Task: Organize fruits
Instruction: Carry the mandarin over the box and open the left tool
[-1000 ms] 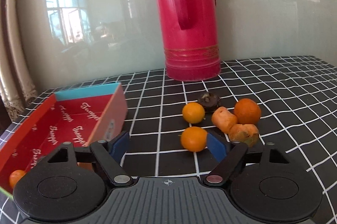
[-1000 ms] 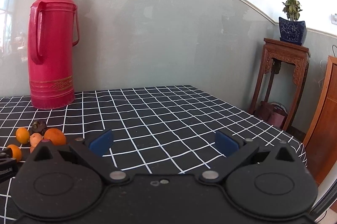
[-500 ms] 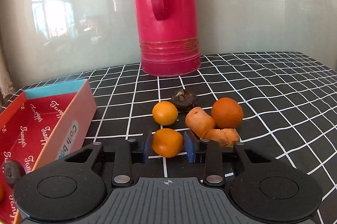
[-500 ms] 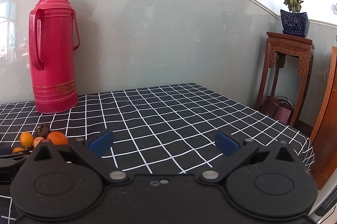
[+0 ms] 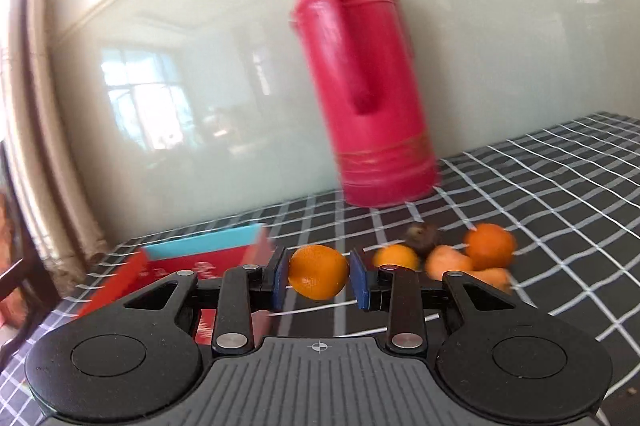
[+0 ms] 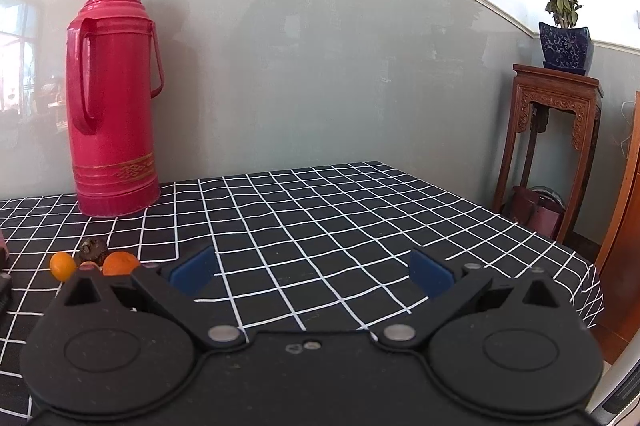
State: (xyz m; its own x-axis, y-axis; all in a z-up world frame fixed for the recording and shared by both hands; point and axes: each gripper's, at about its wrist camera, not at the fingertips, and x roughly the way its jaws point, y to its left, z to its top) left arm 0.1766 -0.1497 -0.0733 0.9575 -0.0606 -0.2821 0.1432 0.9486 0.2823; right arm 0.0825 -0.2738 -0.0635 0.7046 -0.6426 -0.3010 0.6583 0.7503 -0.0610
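My left gripper point(image 5: 318, 274) is shut on a small orange tangerine point(image 5: 318, 271) and holds it above the checked cloth. To its left lies a red box point(image 5: 176, 266) with a blue end wall. To its right a small pile of fruit stays on the cloth: a tangerine point(image 5: 395, 257), a dark shrivelled fruit point(image 5: 422, 236), a larger orange point(image 5: 489, 246) and pale orange pieces point(image 5: 448, 262). My right gripper point(image 6: 312, 268) is open and empty over bare cloth, with the fruit pile point(image 6: 120, 263) far to its left.
A tall red thermos point(image 5: 372, 98) stands at the back by the wall; it also shows in the right wrist view point(image 6: 112, 102). The table edge point(image 6: 576, 254) drops off at the right, beside a wooden stand with a potted plant point(image 6: 564, 26).
My left gripper, shut on the front tangerine half a second ago, has lifted it off the cloth and swung left toward the red box. The right gripper has hardly moved.
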